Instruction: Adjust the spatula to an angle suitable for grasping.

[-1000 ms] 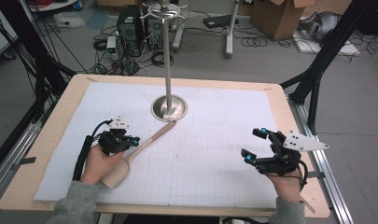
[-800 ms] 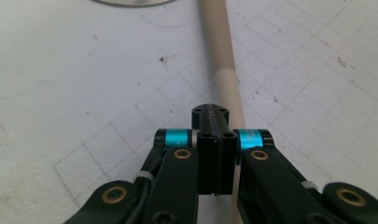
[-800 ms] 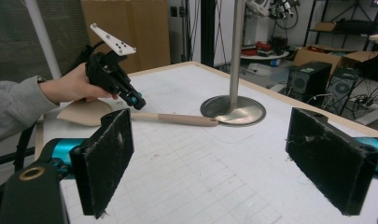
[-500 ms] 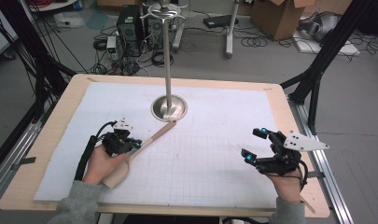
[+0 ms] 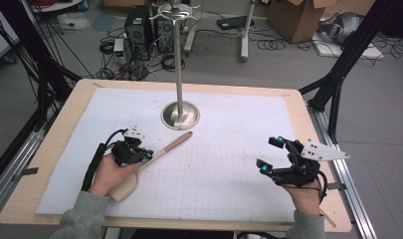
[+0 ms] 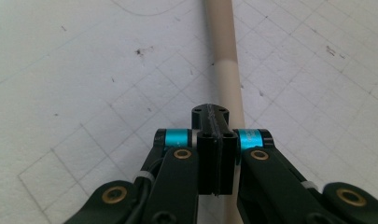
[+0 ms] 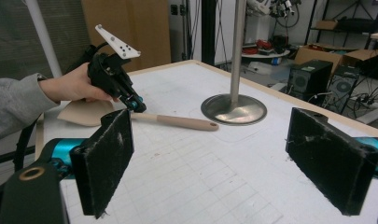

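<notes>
Where person's near edge meets surface [image 5: 64,124], left gripper [image 5: 148,155] sits low over wooden spatula [image 5: 154,157], fingers pressed together above handle, not clamping it. Spatula: pale unfinished wood, broad flat blade near left hand [image 5: 109,172], slim round handle running diagonally away, small hole at far tip. Lies flat on white gridded mat [image 5: 214,149]. Right gripper [image 5: 272,155] well apart at right, fingers spread wide, holding nothing. Farther back: steel stand [image 5: 179,112], round base just beyond handle tip.

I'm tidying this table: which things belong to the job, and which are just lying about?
In the job: spatula, left gripper, probably the stand.
Lying about: boxes and computer tower on the floor; right gripper waits open.
</notes>
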Tool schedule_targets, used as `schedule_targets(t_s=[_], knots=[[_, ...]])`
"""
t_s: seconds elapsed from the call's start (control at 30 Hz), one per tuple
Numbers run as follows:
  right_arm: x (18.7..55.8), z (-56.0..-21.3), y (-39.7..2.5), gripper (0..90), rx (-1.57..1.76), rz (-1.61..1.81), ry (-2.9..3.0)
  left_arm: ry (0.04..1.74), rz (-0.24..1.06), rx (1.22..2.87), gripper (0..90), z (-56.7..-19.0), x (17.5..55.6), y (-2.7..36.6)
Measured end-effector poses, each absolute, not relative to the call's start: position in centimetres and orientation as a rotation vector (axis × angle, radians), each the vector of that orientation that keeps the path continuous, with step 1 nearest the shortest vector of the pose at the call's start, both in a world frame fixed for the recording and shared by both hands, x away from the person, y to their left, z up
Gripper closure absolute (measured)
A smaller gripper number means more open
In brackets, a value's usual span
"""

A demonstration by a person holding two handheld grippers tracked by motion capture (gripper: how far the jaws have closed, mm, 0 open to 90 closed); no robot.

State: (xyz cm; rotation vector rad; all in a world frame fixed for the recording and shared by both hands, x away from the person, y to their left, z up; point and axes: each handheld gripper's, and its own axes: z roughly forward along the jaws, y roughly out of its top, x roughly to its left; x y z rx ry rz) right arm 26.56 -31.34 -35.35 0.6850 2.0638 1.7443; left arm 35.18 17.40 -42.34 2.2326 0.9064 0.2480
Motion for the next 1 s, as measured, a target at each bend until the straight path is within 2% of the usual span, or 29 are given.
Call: schedule_targets(t_s=[0.2, 0.47, 0.53, 0.77, 1.0], knots=[[26.5, -35.3, -31.4, 14.1, 0.687, 1.745, 2.064, 0.91, 0.261, 2.208, 89.7, -42.2, 35.2, 17.6], [26.8, -35.5, -31.2, 14.1, 0.675, 1.747, 2.071, 0.888, 0.302, 2.095, 89.0, -40.6, 34.7, 19.1], [26.7, -35.5, -31.2, 14.1, 0.682, 1.748, 2.075, 0.86, 0.294, 2.048, 80.5, -40.0, 34.2, 19.4], [26.7, -35.4, -31.1, 14.1, 0.678, 1.752, 2.072, 0.822, 0.239, 2.04, 41.4, -39.4, 33.5, 19.5], [27.0, -35.5, -30.6, 14.1, 0.676, 1.747, 2.09, 0.829, 0.176, 2.01, 13.2, -38.9, 32.8, 19.7]])
